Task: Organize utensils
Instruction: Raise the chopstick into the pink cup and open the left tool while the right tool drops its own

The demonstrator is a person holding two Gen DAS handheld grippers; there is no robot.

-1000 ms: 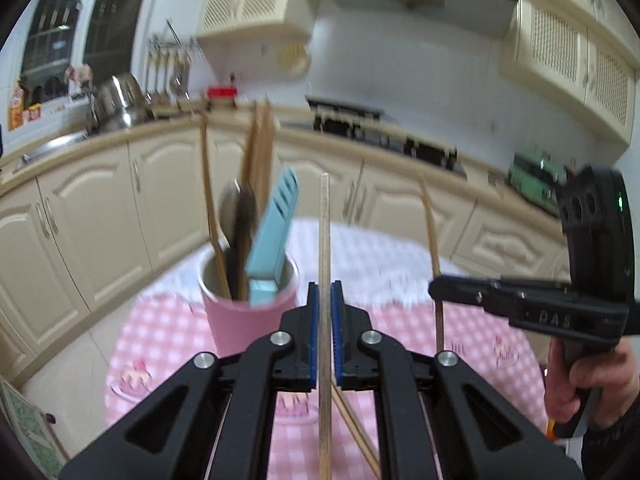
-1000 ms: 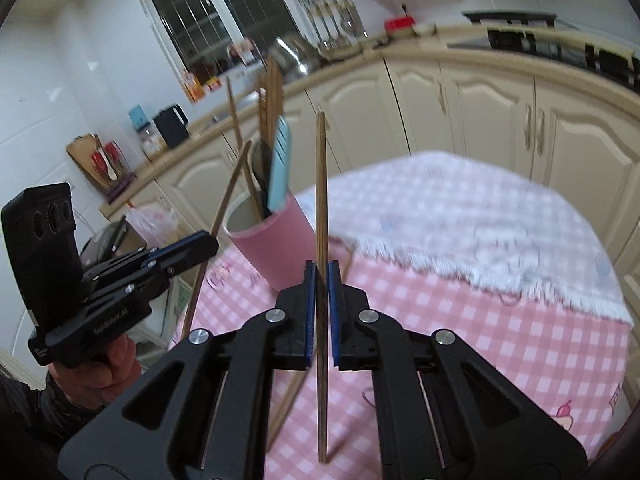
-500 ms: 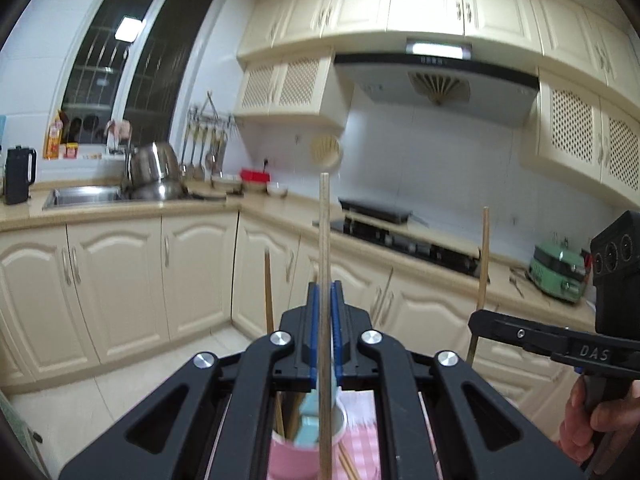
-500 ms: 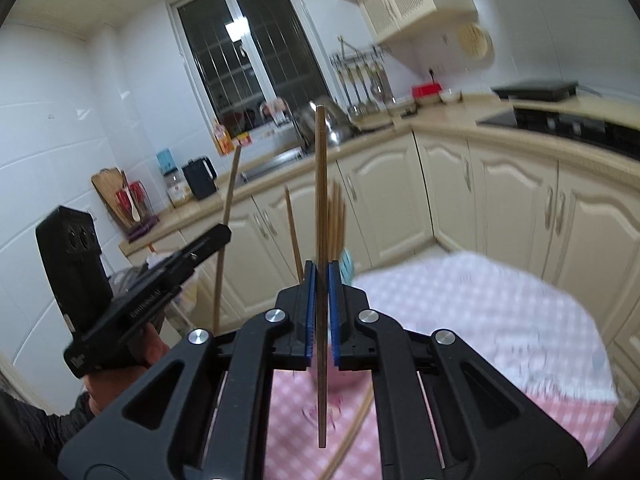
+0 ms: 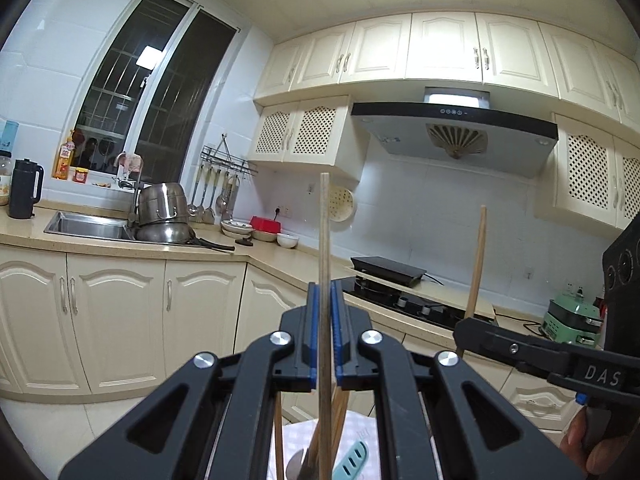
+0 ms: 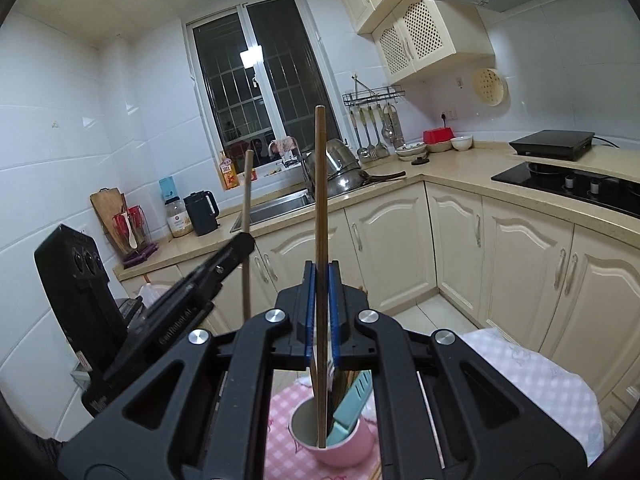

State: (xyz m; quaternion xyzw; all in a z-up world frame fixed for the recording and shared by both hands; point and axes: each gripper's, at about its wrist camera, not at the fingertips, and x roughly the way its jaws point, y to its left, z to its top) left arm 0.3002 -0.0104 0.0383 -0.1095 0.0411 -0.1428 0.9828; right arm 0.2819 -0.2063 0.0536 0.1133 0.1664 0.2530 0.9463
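My left gripper (image 5: 325,334) is shut on an upright wooden chopstick (image 5: 324,232), held high. Below it I see the tops of utensils and a light blue knife handle (image 5: 352,458) in the cup. My right gripper (image 6: 321,312) is shut on a darker upright chopstick (image 6: 320,184); its lower tip hangs over the mouth of the pink cup (image 6: 344,448), which holds the blue-handled knife (image 6: 350,404) and other utensils. Each gripper shows in the other's view, the right one (image 5: 472,326) at the right and the left one (image 6: 240,242) at the left.
The cup stands on a round table with a pink checked cloth (image 6: 280,432) and a white cloth (image 6: 532,376). Cream kitchen cabinets (image 5: 120,312), a sink with pots (image 5: 160,216) and a hob (image 6: 568,184) run along the walls behind.
Both grippers have risen and tilted up with their chopsticks. The cup has dropped to the bottom of both views, and the kitchen walls and cabinets now fill them.
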